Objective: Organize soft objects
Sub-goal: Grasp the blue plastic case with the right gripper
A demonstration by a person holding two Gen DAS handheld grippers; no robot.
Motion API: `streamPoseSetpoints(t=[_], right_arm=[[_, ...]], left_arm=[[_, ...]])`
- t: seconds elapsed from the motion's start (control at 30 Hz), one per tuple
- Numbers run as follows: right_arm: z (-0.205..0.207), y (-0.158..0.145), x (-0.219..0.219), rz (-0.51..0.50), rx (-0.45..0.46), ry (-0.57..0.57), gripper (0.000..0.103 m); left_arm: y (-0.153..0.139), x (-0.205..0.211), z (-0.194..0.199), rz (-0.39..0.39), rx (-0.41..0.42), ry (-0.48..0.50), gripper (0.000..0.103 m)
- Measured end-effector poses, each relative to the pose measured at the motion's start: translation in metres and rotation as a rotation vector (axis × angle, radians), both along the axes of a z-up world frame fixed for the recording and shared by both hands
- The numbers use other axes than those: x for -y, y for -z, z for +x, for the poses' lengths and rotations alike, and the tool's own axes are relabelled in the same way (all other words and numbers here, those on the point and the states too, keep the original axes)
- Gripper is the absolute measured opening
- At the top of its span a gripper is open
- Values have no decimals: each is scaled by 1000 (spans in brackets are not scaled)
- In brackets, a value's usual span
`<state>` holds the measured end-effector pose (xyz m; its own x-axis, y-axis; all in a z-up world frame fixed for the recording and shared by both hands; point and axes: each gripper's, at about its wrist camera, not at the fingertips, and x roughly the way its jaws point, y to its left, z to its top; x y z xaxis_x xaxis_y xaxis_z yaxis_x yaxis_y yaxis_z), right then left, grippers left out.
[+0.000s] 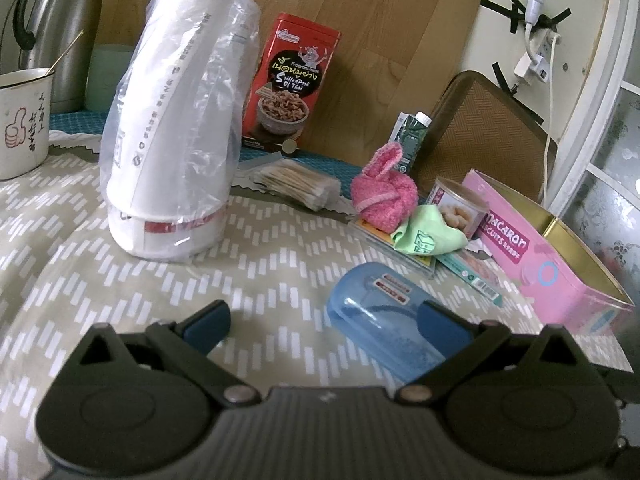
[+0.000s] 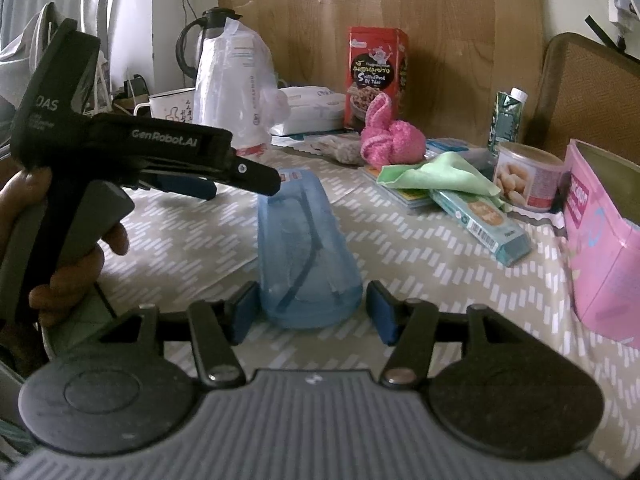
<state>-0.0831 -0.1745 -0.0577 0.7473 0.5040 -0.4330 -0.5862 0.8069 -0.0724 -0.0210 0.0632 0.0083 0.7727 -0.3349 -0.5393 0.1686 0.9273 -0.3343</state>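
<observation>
A pink knitted soft toy and a green cloth lie on flat packets at the table's right. An open pink macaron tin stands beside them. A blue see-through case lies flat on the tablecloth. My right gripper has the case's near end between its blue pads, with a thin gap on the right side. My left gripper is open wide, held in a hand, with its right finger over the case's far end.
A bagged stack of white cups, a red snack tin, a white mug, a kettle, a food can, a carton and a teal box crowd the table. A chair back stands behind.
</observation>
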Motion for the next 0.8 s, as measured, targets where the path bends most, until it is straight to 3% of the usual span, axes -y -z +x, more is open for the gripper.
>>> streamPoseSetpoints(t=[0.23,0.53,0.8], right_arm=[[0,0,0,0,-1,0,61],[0,0,1,-1,1,-2,61],[-2,1,-1,-3,9,6,61]], left_arm=[[1,-3,-2,-19,9,-6,103],[6,-19,-6,-156,35,-41,103],[4,-15,-5,-104,21,-15,103]])
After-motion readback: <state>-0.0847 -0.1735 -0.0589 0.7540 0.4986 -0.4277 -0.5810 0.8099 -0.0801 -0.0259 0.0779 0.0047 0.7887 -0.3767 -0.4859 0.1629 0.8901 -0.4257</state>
